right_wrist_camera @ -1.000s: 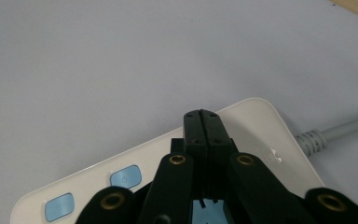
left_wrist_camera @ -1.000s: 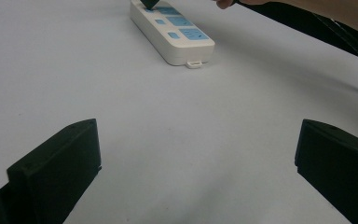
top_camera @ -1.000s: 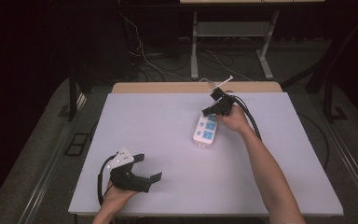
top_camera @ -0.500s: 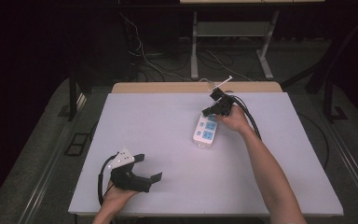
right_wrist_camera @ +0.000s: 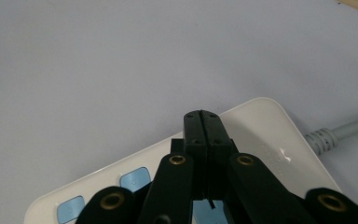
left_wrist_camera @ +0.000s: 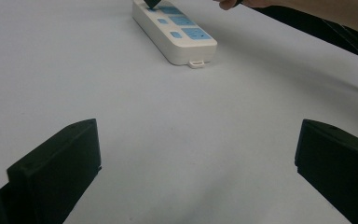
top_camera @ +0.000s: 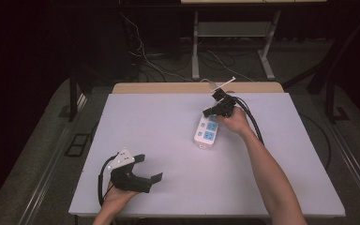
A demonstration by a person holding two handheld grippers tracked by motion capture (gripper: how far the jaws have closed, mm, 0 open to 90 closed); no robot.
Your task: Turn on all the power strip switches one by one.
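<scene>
Hovering: shut right tool (right_wrist_camera: 202, 123) over pwr strip (top_camera: 206, 131).

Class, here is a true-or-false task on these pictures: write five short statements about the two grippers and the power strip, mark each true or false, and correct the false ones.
1. The left gripper has its jaws spread wide. True.
2. The right gripper is wide open. False: its jaws are pressed together.
3. The power strip is white with blue sockets. True.
4. The left gripper is holding the power strip. False: it is empty, near the table front edge, apart from the strip.
5. The right gripper's tips are over the power strip. True.
</scene>
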